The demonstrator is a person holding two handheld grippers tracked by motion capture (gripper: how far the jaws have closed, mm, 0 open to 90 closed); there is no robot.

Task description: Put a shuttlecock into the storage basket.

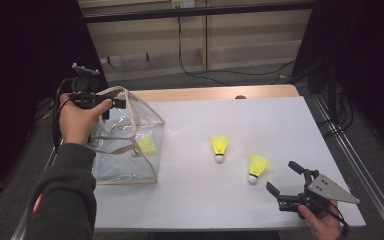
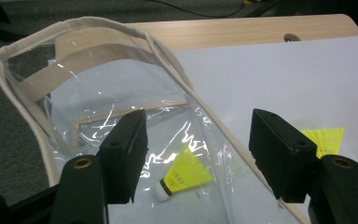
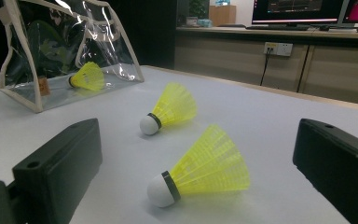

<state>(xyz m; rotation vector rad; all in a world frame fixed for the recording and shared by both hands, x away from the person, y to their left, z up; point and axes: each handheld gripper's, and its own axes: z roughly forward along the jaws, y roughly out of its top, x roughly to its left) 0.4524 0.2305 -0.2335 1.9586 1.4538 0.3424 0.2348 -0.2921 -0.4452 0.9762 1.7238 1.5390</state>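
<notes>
Left tool [image 1: 119,103] raised, jaws apart, empty; right tool [image 1: 284,177] low, jaws wide

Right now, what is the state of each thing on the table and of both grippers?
Clear bag: standing upright, top open, one shuttlecock inside.
Shuttlecock in the bag: lying on its side on the bag's floor.
Middle shuttlecock: lying on the table, free.
Right shuttlecock: lying on the table, free.
Left gripper: open above the bag, nothing held.
Right gripper: open, empty, near the right shuttlecock.
</notes>
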